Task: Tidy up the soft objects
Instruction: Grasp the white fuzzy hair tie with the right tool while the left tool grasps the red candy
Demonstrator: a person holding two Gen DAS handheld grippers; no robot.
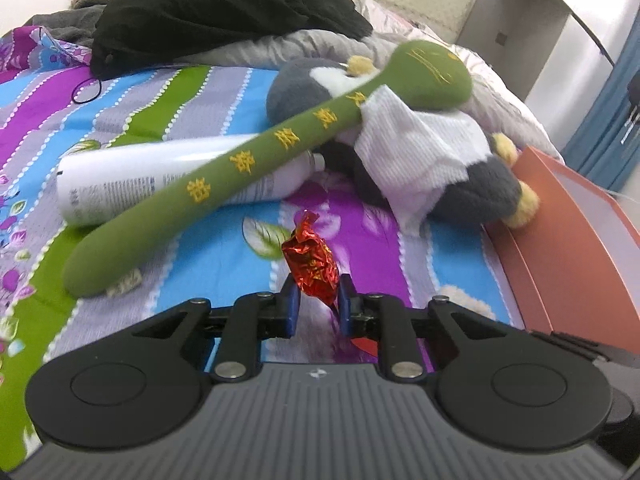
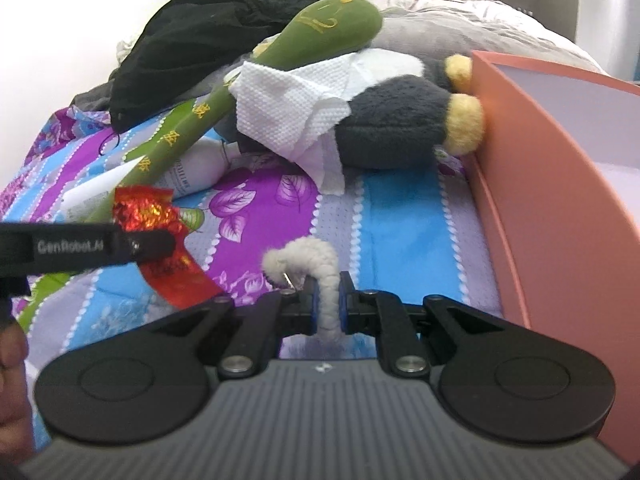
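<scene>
Both grippers angle downward, left gripper [image 1: 318, 294] pinching foil wrapper [image 1: 310, 258].

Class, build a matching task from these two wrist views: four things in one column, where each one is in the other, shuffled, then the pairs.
1 red foil wrapper
2 white braided cord
3 green plush stick
4 white tissue

A on the grey plush toy
B in the left gripper
C across the white bottle
D in the right gripper

Pairs: 1-B, 2-D, 3-C, 4-A
</scene>
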